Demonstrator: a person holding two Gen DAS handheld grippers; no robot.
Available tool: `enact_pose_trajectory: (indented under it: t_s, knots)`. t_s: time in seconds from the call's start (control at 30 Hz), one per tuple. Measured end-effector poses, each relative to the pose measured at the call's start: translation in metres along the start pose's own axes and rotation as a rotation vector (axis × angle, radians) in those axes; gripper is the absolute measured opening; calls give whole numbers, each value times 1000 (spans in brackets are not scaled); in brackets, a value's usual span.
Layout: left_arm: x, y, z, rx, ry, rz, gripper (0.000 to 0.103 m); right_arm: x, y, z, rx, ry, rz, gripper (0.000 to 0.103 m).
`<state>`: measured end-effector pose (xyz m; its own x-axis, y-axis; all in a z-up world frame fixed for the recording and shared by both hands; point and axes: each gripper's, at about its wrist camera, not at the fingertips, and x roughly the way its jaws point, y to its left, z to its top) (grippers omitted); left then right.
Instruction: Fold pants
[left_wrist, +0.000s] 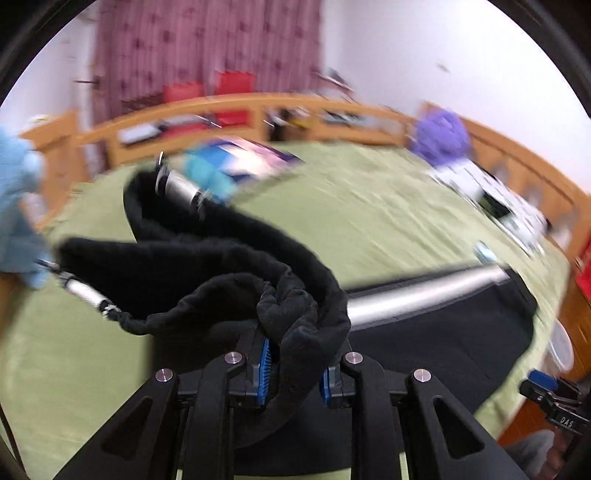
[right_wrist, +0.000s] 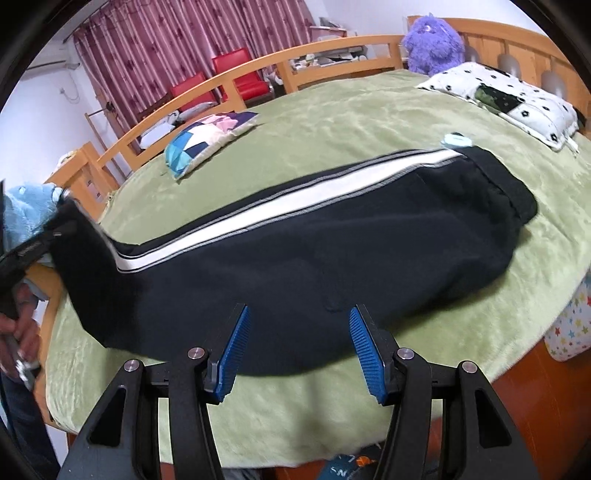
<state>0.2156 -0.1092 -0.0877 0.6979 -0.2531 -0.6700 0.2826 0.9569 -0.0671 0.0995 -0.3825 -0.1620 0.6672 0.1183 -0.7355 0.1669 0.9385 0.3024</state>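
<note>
Nearest the lens in the left wrist view: the left gripper (left_wrist: 295, 369), jaws closed down on a bunched wad of black cloth, blue pads pressed against either side of it. That wad belongs to the cuff end of the pants (right_wrist: 314, 236), lifted clear of the bed (right_wrist: 332, 122) and trailing away forward and to the left, with silver-white stripe showing in places. Heavy blur across this view, so the exact layering of the raised fabric cannot be told.

In the right wrist view, the right gripper (right_wrist: 301, 354) poised just above the near edge of the garment, jaws spread wide, nothing between the pads, not touching cloth as far as can be seen. Beyond it, the pants stretched flat on the green bed cover, long axis running from lower left to upper right, waistband (right_wrist: 506, 184) at the far right end, white stripe (right_wrist: 295, 206) along the far edge. Leg end rising off the mattress at the left, toward the left gripper.

Judgement: fold of the legs toward the waist under way, not yet laid down. Deciding relation: held cuff at the left end, waistband well apart at the right end, so the carry has to follow the long axis rightward. Right gripper nearer the middle and waist, well placed to pin or smooth. Risk: bunched cuff landing twisted.
</note>
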Motion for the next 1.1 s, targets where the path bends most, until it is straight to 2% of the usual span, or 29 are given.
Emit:
enact_pose_trajectory:
  t_s: [0.07,0.17,0.23,0.27,0.3,0.33,0.4,0.47,0.57,0.63,0.7,0.77,0.83,0.87,0.9,0.93,0.97,1.0,1.03,1.07,1.1]
  knots:
    - [26,-32,-20,12,67,-59,19,-1,-8,-7,-8,8,-15,56]
    - [64,-63,-58,49,195,-80,19,2,-16,-15,-11,16,-28,56]
    - [71,-70,-81,73,259,-79,28,7,-21,-19,-2,22,-28,56]
    - [67,-70,-89,75,259,-91,30,10,-23,-20,9,24,-16,56]
    - [56,-67,-95,77,239,-110,40,13,-24,-21,17,26,-8,56]
    - [45,-61,-97,82,223,-122,56,17,-23,-22,25,29,1,56]
    - [25,-43,-99,84,181,-107,74,28,-18,-20,32,36,34,56]
    - [5,-19,-97,78,134,-60,76,38,-8,-16,32,42,61,56]
    - [-7,23,-96,37,131,0,77,55,17,-6,34,47,150,56]
    - [-14,58,-100,-34,138,32,77,69,39,3,34,55,230,57]
    - [-14,90,-102,-99,143,44,77,81,59,9,30,61,285,66]
    - [-13,114,-108,-167,145,53,77,96,79,13,20,69,308,73]
    - [-8,128,-114,-219,156,52,77,121,97,16,3,111,287,73]
    - [-8,134,-117,-234,161,46,77,136,105,15,-6,155,257,59]
    - [-3,134,-116,-252,166,38,77,150,112,14,-20,199,240,33]
    - [-3,137,-117,-258,165,37,77,156,117,12,-41,213,223,31]
    - [-4,140,-119,-260,164,40,77,152,121,12,-98,172,202,23]
    - [-4,141,-118,-259,161,46,77,143,118,15,-110,131,221,21]
    - [-3,142,-118,-257,156,50,77,130,107,20,-60,83,263,21]
    - [-4,143,-118,-255,151,50,77,115,82,27,65,48,334,20]
    - [-5,144,-120,-253,147,46,77,108,69,30,114,40,338,20]
